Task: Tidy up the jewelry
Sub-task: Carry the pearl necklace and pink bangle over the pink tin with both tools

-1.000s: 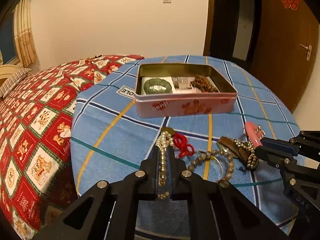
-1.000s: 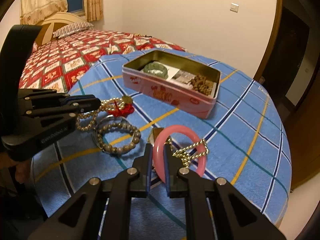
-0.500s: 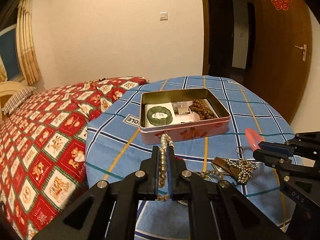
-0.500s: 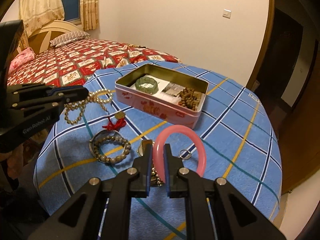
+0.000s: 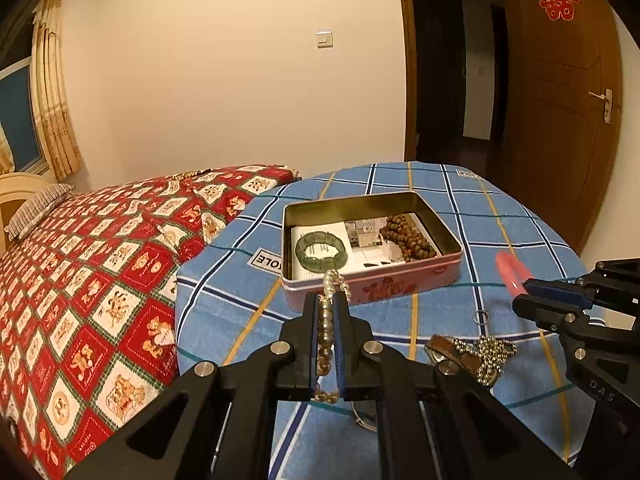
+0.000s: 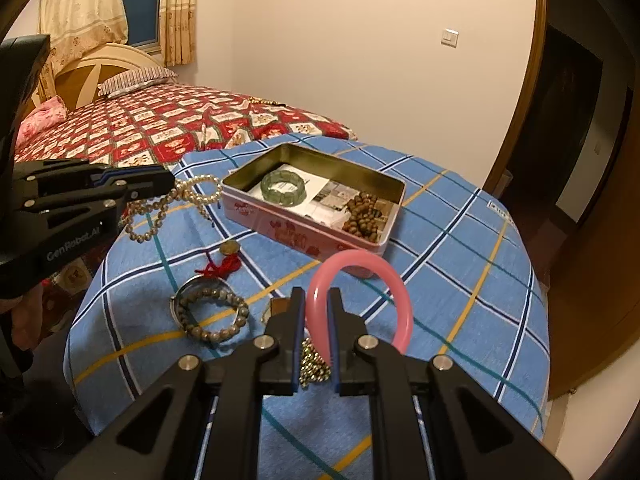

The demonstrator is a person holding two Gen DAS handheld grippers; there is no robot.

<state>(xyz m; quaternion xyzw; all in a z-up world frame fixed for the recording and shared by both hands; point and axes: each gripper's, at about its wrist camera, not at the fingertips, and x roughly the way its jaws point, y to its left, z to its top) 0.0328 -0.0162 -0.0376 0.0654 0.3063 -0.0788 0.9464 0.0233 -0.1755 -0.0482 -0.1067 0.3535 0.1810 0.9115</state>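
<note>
L gripper (image 5: 328, 300) is clamped on a strand of cream pearl beads (image 5: 325, 330), held up off the table – in the right wrist view the pearl necklace (image 6: 176, 204) hangs in loops from its tips, just left of the tin. R gripper (image 6: 316, 300) is closed on a smooth pink ring bangle (image 6: 360, 276), which stands upright in the jaws above the cloth.

The open rectangular pink metal tin (image 5: 376, 284) sits mid-table on the blue checked tablecloth (image 6: 460, 272). Inside it, on printed paper: a green stone bracelet (image 5: 320, 250) at one end, a heap of brown wooden beads (image 5: 406, 236) at the other.

Still loose on the cloth – a grey-brown bead bracelet (image 6: 212, 316) resting on a metal bangle, a red knotted cord with a coin-like charm (image 6: 222, 266), a pile of small gold-tone ball chain (image 5: 486, 360) beside a brown strap piece, and a small metal ring (image 5: 481, 317). A bed w/ red patterned cover (image 5: 100, 280) lies beside the table.
</note>
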